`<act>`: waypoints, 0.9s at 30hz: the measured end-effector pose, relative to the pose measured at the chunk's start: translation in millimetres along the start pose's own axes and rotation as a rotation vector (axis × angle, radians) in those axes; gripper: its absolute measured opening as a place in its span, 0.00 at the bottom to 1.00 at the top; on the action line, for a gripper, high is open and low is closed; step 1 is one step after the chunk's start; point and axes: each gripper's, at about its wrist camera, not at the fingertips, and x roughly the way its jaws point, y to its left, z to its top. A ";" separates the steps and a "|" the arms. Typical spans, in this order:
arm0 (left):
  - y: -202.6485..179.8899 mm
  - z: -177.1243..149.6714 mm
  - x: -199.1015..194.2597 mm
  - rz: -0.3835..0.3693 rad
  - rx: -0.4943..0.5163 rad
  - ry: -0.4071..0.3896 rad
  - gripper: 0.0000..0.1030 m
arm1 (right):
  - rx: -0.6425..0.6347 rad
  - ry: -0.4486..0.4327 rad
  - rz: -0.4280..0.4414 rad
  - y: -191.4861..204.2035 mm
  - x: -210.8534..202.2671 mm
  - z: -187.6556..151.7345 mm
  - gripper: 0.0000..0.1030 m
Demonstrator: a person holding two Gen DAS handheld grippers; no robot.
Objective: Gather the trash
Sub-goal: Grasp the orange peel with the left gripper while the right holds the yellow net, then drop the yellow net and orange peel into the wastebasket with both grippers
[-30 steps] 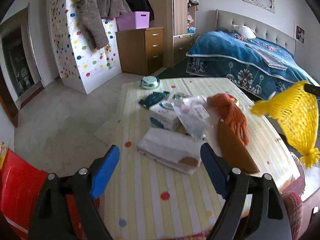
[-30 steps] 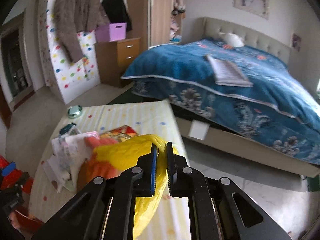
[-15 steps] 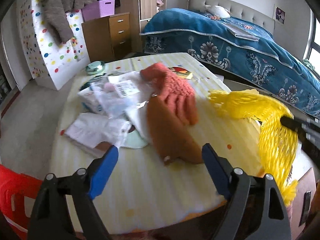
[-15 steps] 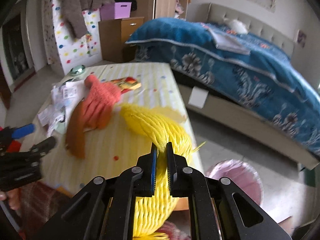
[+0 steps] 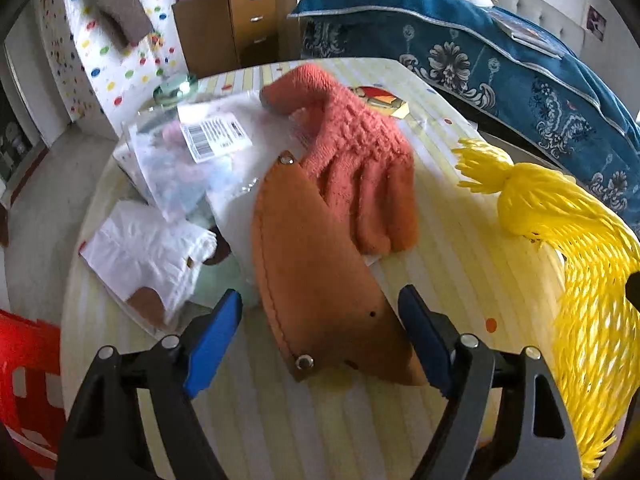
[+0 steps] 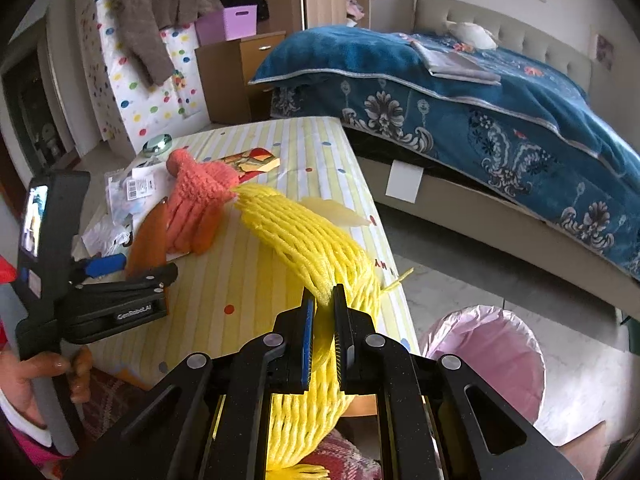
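My right gripper (image 6: 322, 312) is shut on a yellow foam net (image 6: 316, 240), which hangs over the table's near right corner; the net also shows in the left wrist view (image 5: 580, 248). My left gripper (image 5: 320, 320) is open and empty, its blue pads either side of a brown leather sheath (image 5: 316, 280) on the striped table (image 5: 460, 240). An orange knitted glove (image 5: 360, 152), a clear plastic bag with a barcode label (image 5: 212, 140) and white tissue (image 5: 148, 248) lie beyond it. The left gripper also shows in the right wrist view (image 6: 120, 268).
A bin lined with a pink bag (image 6: 488, 360) stands on the floor right of the table. A bed with a blue blanket (image 6: 480, 92) is behind. A red object (image 5: 24, 372) sits at the table's left. A small round green dish (image 5: 176, 88) is at the far edge.
My left gripper moved in closer over the sheath and glove. My right gripper, still holding the net, shifted so the pink bin shows more fully at right.
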 end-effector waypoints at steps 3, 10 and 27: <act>-2.8 -2.8 -0.1 -0.006 0.014 0.008 0.59 | 0.008 -0.003 0.001 -2.8 -2.3 0.0 0.09; -2.6 -10.2 -30.1 -0.054 0.066 -0.070 0.28 | 0.019 -0.031 -0.013 -7.5 -15.7 1.4 0.09; 22.4 -9.5 -101.0 -0.179 0.054 -0.227 0.07 | 0.097 -0.156 -0.052 -37.1 -65.3 20.6 0.09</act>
